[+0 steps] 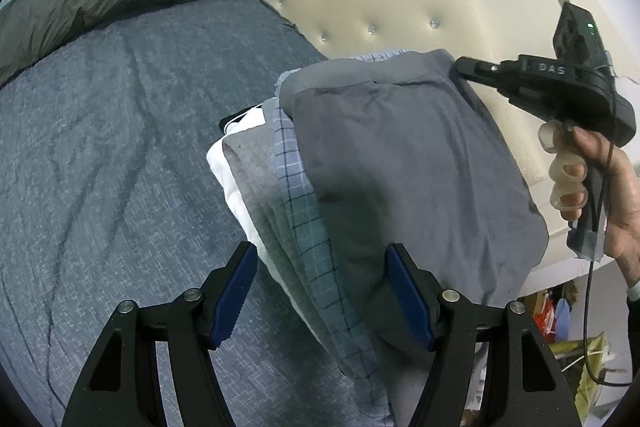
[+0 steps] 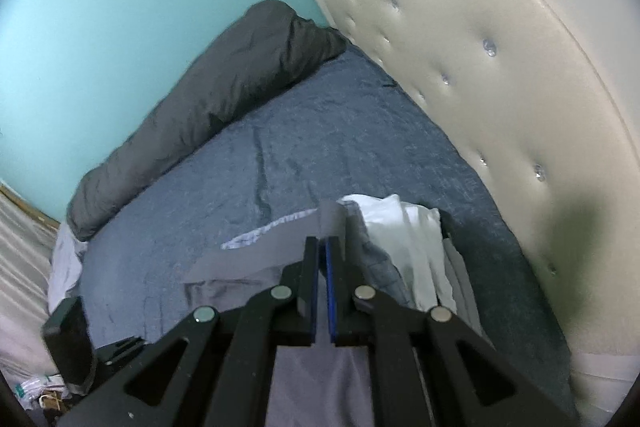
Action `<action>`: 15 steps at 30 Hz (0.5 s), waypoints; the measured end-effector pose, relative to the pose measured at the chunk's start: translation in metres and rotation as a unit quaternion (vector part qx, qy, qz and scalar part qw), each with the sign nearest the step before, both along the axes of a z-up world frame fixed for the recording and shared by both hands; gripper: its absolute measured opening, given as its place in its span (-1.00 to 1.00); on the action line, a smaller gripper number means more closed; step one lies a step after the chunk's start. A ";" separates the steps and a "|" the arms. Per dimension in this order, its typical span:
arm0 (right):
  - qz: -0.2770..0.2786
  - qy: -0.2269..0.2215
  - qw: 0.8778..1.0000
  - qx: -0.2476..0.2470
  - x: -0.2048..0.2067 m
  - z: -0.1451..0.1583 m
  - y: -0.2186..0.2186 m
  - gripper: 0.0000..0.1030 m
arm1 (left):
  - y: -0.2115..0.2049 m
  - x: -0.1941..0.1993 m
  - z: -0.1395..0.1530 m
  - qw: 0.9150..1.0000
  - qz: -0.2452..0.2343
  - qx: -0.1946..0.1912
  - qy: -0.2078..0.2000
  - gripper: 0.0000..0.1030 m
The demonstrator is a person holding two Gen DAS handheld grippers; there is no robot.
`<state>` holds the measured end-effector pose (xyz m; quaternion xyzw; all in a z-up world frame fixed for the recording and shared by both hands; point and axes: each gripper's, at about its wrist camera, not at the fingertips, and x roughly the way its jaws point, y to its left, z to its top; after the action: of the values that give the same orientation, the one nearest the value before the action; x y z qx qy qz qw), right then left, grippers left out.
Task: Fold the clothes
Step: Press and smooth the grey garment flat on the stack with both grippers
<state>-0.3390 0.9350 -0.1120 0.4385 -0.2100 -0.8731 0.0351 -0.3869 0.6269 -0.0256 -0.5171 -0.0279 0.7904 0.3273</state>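
I see a folded dark grey garment (image 1: 408, 163) lying on top of a stack, over a blue checked piece (image 1: 296, 187), a lighter grey one (image 1: 252, 163) and a white one (image 1: 228, 179), on the bed by the headboard.

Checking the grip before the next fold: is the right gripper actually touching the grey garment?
Touching. The right wrist view shows the right gripper shut on an edge of the grey garment; the left wrist view shows its tip at the cloth's far corner.
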 end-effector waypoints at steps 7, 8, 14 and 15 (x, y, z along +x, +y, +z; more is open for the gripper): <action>-0.036 -0.008 0.999 0.017 0.010 -0.001 0.015 -0.92 | -0.007 0.001 0.008 1.000 0.002 0.005 0.011 0.37; -0.037 -0.003 0.999 0.017 0.014 0.002 0.016 -0.92 | -0.009 0.001 0.009 1.000 0.002 0.006 0.011 0.37; -0.041 0.029 0.999 0.020 0.036 0.017 0.016 -0.92 | -0.017 0.008 0.017 1.000 -0.002 0.007 0.025 0.37; -0.040 0.032 0.998 0.022 0.040 0.018 0.013 -0.92 | -0.018 0.010 0.018 1.000 -0.002 0.008 0.027 0.37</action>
<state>-0.2991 0.9480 -0.0938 0.4018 -0.2068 -0.8921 -0.0031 -0.3770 0.6090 -0.0079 -0.4926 -0.0244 0.8034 0.3337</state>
